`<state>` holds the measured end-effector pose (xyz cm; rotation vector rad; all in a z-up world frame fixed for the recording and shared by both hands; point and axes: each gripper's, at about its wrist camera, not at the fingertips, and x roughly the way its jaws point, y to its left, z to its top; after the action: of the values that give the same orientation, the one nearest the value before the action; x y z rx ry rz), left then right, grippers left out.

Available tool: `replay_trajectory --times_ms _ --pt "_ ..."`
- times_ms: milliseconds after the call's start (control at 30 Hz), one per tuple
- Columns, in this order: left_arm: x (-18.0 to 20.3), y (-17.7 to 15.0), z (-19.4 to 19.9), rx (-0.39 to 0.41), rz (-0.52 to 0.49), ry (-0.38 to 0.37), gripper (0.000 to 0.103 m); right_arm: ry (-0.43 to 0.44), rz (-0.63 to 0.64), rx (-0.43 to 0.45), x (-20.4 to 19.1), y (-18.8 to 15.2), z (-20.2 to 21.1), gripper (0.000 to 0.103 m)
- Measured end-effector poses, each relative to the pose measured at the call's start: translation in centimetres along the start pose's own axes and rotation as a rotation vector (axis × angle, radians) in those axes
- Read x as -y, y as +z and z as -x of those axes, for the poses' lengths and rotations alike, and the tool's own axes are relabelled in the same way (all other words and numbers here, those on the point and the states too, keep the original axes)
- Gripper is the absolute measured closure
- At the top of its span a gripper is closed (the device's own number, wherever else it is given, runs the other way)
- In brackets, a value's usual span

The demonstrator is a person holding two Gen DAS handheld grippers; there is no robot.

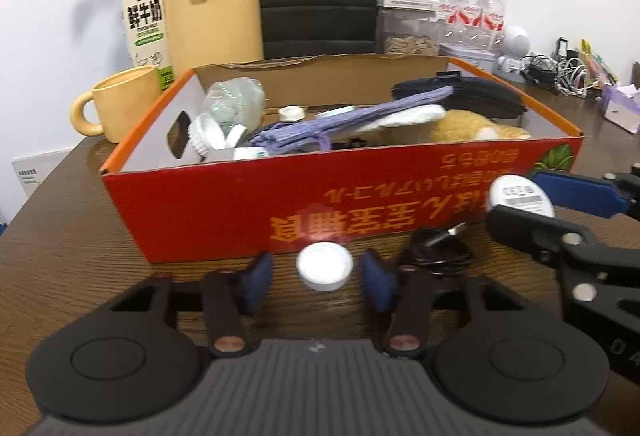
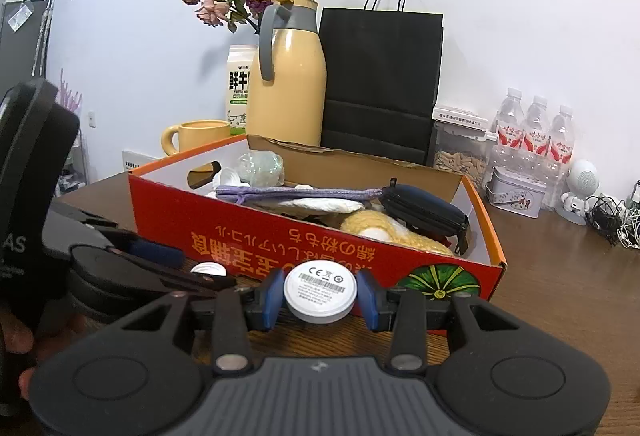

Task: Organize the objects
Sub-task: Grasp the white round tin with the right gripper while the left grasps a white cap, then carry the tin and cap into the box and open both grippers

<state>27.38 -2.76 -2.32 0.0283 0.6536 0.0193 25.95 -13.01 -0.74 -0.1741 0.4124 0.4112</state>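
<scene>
Gripping a white round disc (image 2: 320,290) between its blue pads, the right gripper (image 2: 320,296) stood low in the frame, before the red box (image 2: 280,236). The left gripper (image 1: 316,274) had just been closing — a white cap (image 1: 325,265) lay between its fingers, gaps showing on both sides.

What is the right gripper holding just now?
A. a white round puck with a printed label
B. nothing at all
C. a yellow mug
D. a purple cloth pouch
A: in the right wrist view the right gripper has its blue pads pressed against both sides of the white round puck, label facing the camera, in front of the red box.
</scene>
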Motion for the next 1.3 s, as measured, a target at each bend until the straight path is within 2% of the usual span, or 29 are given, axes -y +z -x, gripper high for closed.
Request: replay_trajectory --times_ms 67,300,667,867,1033,1300 --pt "0.3 -0.1 0.2 0.005 -0.008 0.001 0.073 0.0 0.001 0.001 0.0 0.0 0.0 0.065" --pt "0.0 -0.2 0.4 0.014 0.01 -0.001 0.073 0.0 0.004 0.005 -0.1 0.0 0.1 0.065" --pt "-0.5 -0.4 3.8 0.136 0.038 -0.006 0.073 0.008 0.01 0.05 -0.2 0.5 0.8 0.065" --pt "-1.2 1.8 5.5 0.224 0.046 -0.016 0.073 -0.001 0.031 0.087 -0.5 2.1 0.8 0.065" --pt "-2.2 4.5 6.0 0.298 0.054 0.005 0.073 -0.007 0.056 0.124 -0.8 4.6 0.1 0.065" --pt "-4.0 8.1 4.1 0.335 0.086 0.04 0.073 -0.016 0.064 0.147 -1.2 7.9 -2.8 0.065"
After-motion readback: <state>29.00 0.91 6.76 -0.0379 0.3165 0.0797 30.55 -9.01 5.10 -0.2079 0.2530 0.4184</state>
